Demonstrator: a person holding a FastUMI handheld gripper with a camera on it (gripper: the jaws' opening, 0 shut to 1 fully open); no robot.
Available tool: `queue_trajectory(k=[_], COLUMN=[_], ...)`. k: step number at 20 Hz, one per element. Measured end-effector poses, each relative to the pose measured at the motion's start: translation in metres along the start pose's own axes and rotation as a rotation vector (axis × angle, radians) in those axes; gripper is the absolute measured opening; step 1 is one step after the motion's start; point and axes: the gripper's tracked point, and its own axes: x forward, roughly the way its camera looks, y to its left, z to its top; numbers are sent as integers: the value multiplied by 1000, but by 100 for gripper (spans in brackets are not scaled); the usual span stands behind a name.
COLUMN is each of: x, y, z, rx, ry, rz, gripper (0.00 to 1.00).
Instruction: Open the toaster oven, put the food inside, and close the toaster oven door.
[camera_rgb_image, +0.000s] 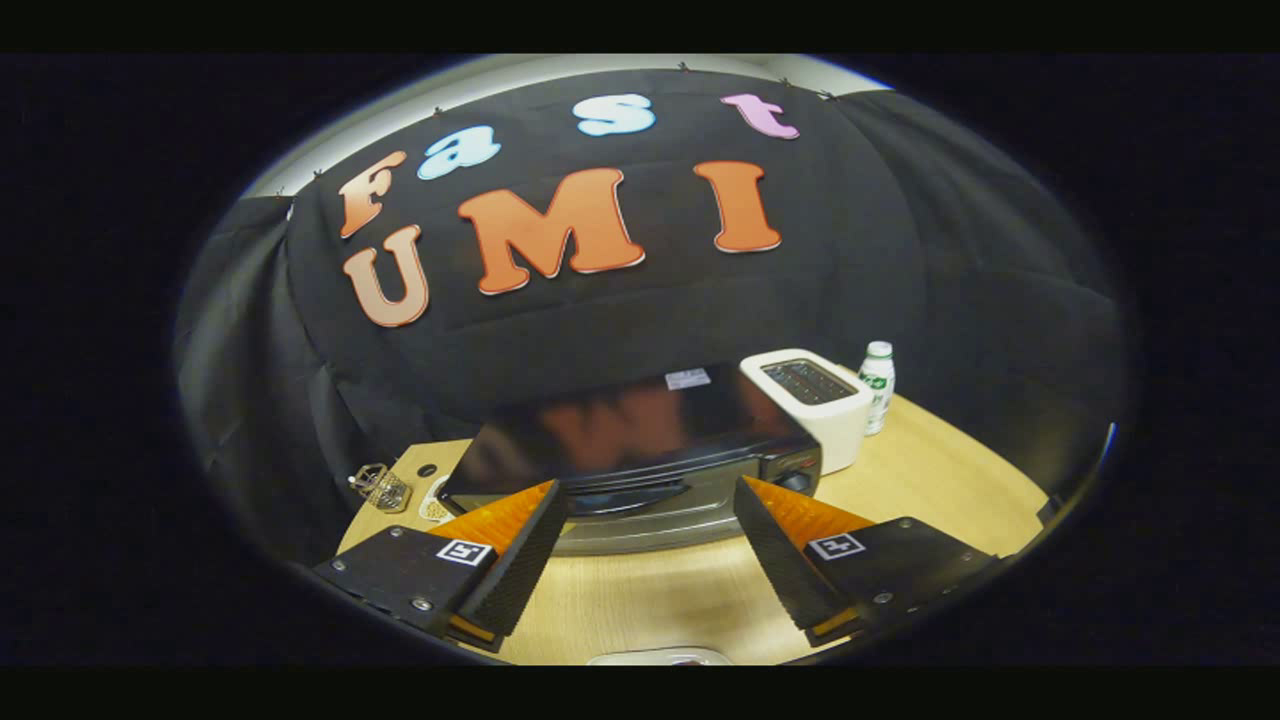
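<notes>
Glossy black toaster oven (640, 440), pale wood-grain table (930, 480), perhaps plastic white toaster (815, 400)

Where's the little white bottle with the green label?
The bottle stands on the wooden table, right of the white toaster, beyond the open claw and black toaster oven.

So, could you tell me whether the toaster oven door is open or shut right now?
Shut: the toaster oven door stands flush against its front, handle up, just ahead of the open gripper.
</notes>
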Motion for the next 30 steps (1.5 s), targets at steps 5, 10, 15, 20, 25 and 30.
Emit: queue_trajectory(k=[5, 10, 15, 20, 25, 30], x=[-59, -116, -161, -195, -206, -215], y=[-30, -59, -71, -75, -84, -81], z=[57, 109, 133, 145, 136, 140], rx=[-4, -49, -11, -26, -66, -64], ry=[-103, -173, -224, -262, -260, -278], rz=[-28, -93, -89, -74, -80, -44], gripper=[99, 99, 99, 99, 99, 99])
